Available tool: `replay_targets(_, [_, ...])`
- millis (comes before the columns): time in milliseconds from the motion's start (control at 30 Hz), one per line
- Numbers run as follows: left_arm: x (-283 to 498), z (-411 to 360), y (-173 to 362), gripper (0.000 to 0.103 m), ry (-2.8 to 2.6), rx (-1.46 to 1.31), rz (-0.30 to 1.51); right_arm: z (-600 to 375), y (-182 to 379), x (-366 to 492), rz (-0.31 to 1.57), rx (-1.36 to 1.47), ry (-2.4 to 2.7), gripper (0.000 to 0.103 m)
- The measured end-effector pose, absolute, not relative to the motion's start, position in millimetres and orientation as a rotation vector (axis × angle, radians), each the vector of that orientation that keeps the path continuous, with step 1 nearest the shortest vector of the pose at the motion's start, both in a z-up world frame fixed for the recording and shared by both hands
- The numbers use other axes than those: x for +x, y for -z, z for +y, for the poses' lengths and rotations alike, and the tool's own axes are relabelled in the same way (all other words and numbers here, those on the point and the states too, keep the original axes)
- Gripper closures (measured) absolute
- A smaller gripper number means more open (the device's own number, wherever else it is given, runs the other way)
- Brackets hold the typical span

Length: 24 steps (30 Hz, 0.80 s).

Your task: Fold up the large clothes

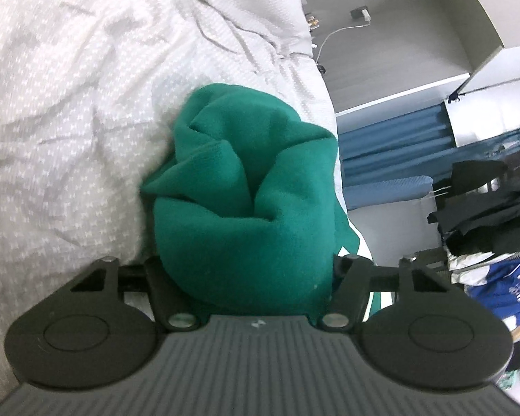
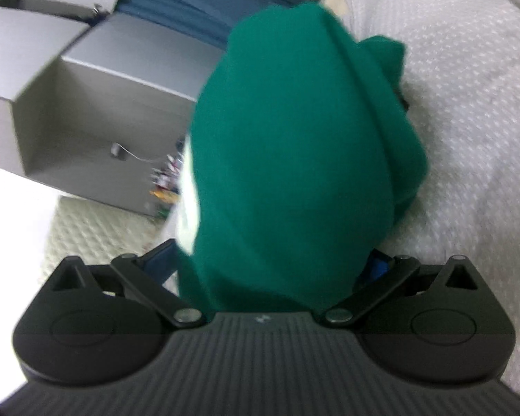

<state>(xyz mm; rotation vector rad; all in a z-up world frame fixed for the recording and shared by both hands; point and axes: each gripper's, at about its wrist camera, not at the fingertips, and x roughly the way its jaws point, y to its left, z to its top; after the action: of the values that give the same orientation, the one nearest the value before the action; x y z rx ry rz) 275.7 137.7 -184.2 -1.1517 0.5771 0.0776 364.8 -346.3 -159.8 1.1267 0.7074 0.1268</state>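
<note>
A bunched green garment (image 1: pixel 246 173) lies near the edge of a bed with a white textured cover (image 1: pixel 69 86). My left gripper (image 1: pixel 246 242) is shut on one end of it. The cloth bulges out between the jaws and hides the fingertips. In the right wrist view the same green garment (image 2: pixel 294 138) fills the space between the widely spread jaws of my right gripper (image 2: pixel 277 253), which is shut on the thick bundle. Only slivers of the blue fingers (image 2: pixel 378 267) show beside the cloth. That view is blurred.
Beside the bed stands a grey open cabinet (image 1: pixel 398 52) with a charger and cable (image 1: pixel 360 14) on it. Blue curtains (image 1: pixel 391 138), a pile of dark clothes (image 1: pixel 485 215) and a blue shirt (image 1: pixel 502 287) lie beyond. The white cover (image 2: pixel 468 104) spreads to the right.
</note>
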Motion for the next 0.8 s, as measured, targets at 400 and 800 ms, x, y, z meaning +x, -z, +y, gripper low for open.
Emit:
replay_targets(400, [297,130,172,0.036,-0.073,-1.044,0.557,-345,168,395,0.720,1.026,-0.166,0.023])
replay_targets(800, [284,135,162,0.044,-0.036,-0.960,0.522,-324,117,368,0.527,0.755,-0.253,0.067])
